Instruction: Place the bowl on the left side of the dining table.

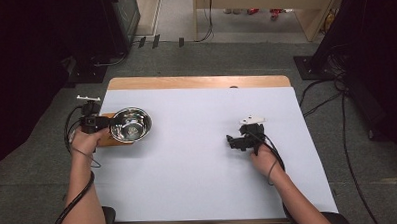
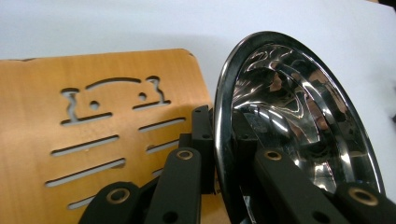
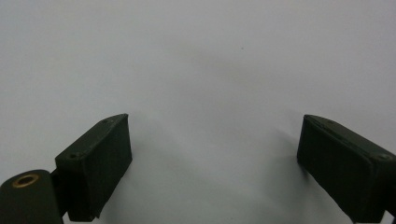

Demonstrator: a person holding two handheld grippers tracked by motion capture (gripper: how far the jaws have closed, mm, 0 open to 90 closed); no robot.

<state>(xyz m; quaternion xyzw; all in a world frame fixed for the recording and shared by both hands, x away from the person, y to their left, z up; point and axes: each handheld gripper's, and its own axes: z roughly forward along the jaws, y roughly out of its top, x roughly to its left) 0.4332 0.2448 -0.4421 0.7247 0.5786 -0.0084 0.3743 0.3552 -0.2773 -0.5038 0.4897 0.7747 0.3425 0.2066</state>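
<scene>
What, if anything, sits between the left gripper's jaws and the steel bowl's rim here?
Nothing visible. The left gripper is already shut on the rim of the steel bowl, one jaw outside the wall and one inside. The bowl sits partly over the wooden board. The right gripper is open over bare table.

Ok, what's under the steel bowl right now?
A wooden board with cut-out slots lies partly under the bowl; white table cover beyond. How far the board reaches beneath is hidden.

A bowl sits at nine o'clock on the table, apparently overlapping a wooden board.
</scene>
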